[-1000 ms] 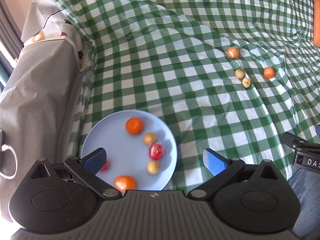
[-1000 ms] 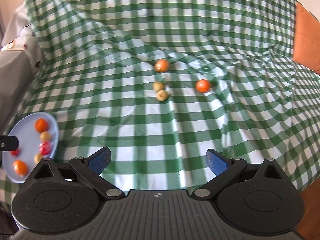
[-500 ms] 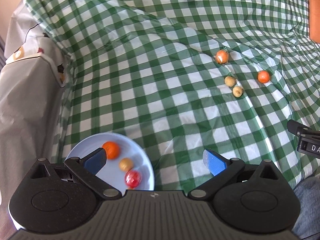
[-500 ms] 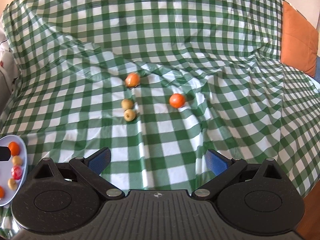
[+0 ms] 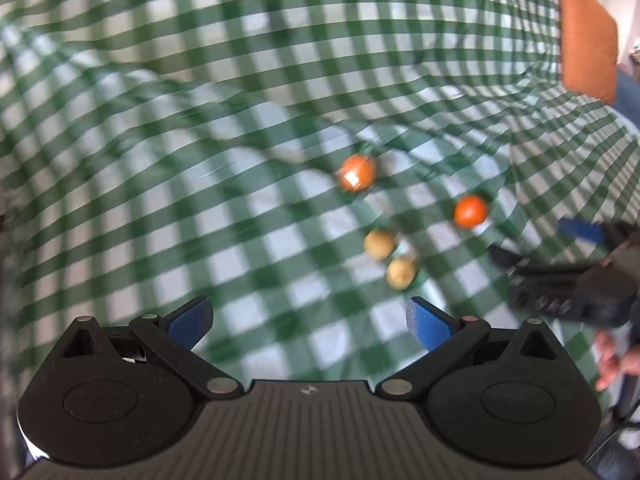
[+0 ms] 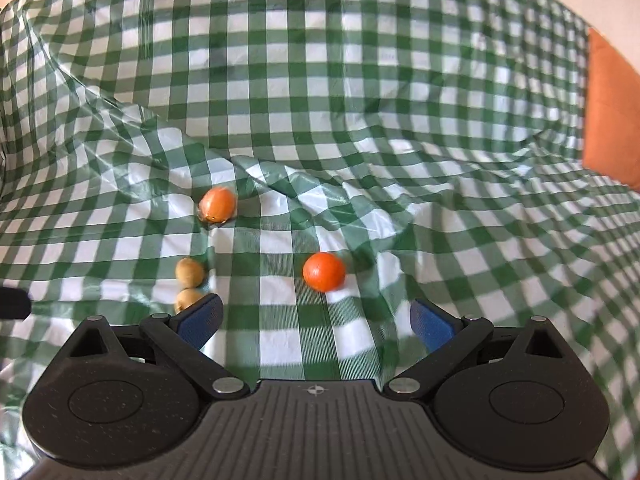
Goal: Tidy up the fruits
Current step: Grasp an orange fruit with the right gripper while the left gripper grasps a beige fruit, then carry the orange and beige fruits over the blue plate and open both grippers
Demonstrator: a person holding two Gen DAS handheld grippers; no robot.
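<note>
On the green checked cloth (image 6: 320,80) lie a wrapped orange fruit (image 6: 218,204), a plain orange one (image 6: 324,271) and two small tan fruits (image 6: 191,272) (image 6: 188,298) side by side. My right gripper (image 6: 316,320) is open and empty, with the plain orange fruit just ahead between its fingers. The blurred left wrist view shows the same wrapped fruit (image 5: 357,173), plain orange fruit (image 5: 471,211) and tan pair (image 5: 380,244) (image 5: 401,272). There my left gripper (image 5: 308,322) is open and empty, short of the tan pair. The right gripper (image 5: 532,242) shows at the right, by the plain orange fruit.
An orange cushion (image 6: 612,120) leans at the far right edge of the cloth, seen too in the left wrist view as cushion (image 5: 588,36). The cloth is creased and ridged around the fruits. A person's hand (image 5: 616,364) holds the right gripper. No plate is in view.
Both grippers have swung right and forward toward the loose fruits. The blue plate with its fruits has dropped out of both views. The right gripper has closed in on the plain orange fruit.
</note>
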